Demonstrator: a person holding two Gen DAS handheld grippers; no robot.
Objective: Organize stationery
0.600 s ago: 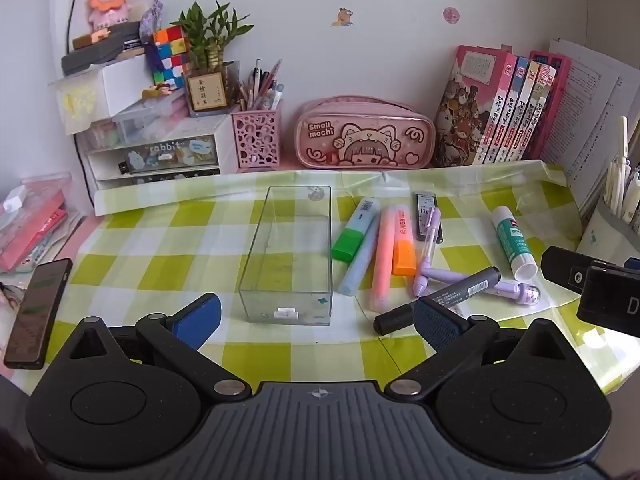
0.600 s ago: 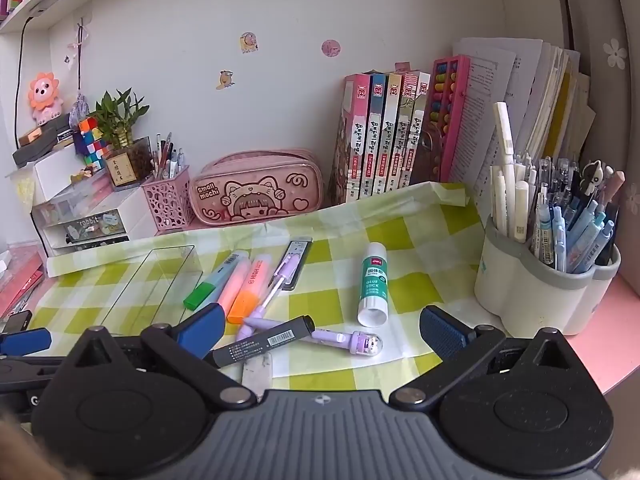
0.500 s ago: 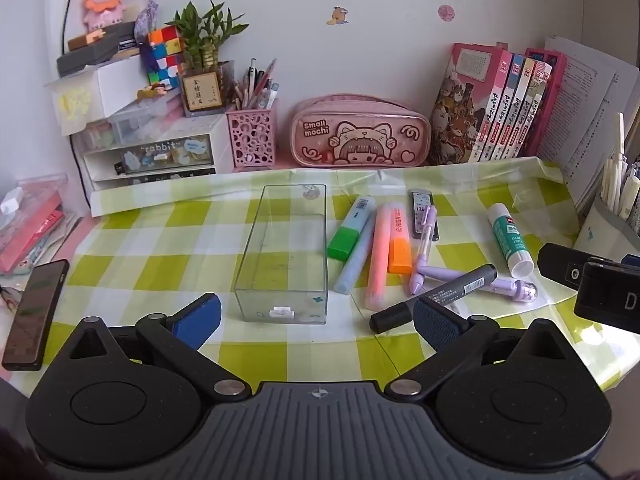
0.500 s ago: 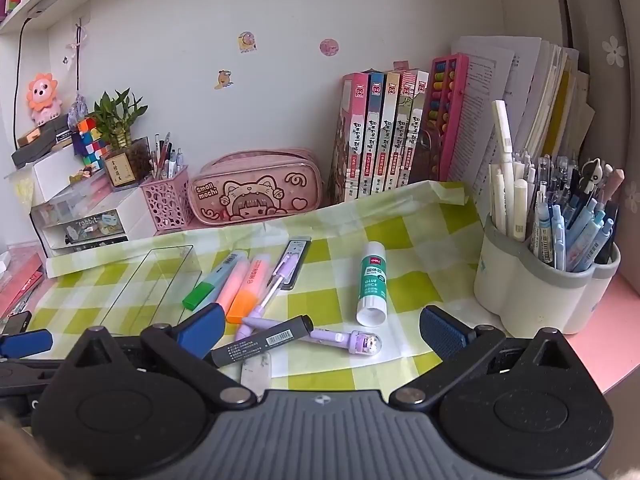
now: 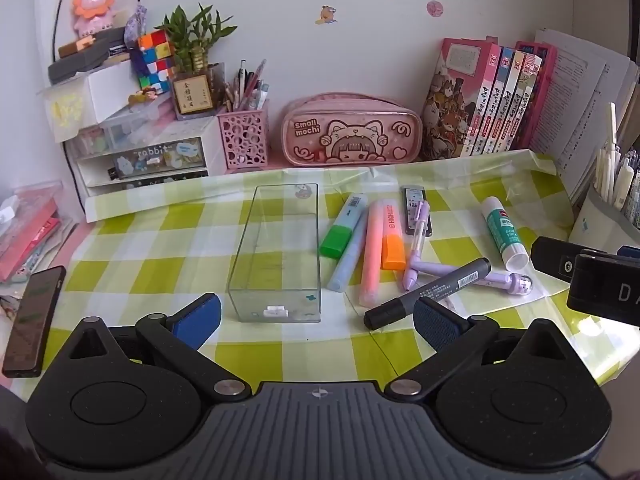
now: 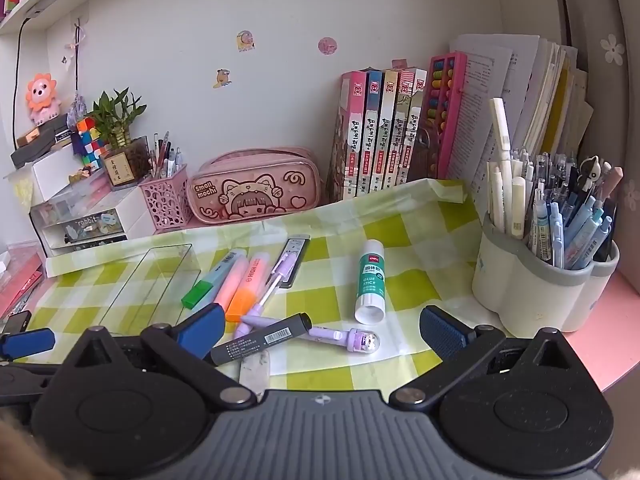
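A clear plastic box (image 5: 276, 256) stands empty on the green checked cloth (image 5: 160, 272); it also shows in the right wrist view (image 6: 156, 280). Right of it lie a green-capped highlighter (image 5: 345, 226), an orange highlighter (image 5: 390, 236), a pink one (image 5: 371, 256), a lead case (image 5: 416, 212), purple pens (image 5: 472, 276), a black marker (image 5: 428, 294) and a glue stick (image 5: 502, 232). The glue stick (image 6: 370, 282), the marker (image 6: 262, 338) and an eraser (image 6: 255, 368) show in the right wrist view. My left gripper (image 5: 316, 322) is open above the box's near end. My right gripper (image 6: 320, 332) is open above the marker.
A pink pencil case (image 5: 352, 132), books (image 5: 492, 100) and a pink pen basket (image 5: 242, 140) line the back wall. A white pen holder (image 6: 548, 280) full of pens stands at the right. A phone (image 5: 34, 316) lies at the left edge, beside drawers (image 5: 144, 160).
The left gripper's view has shifted slightly, as if drawn back and raised a little. The right gripper has barely moved. No object has moved.
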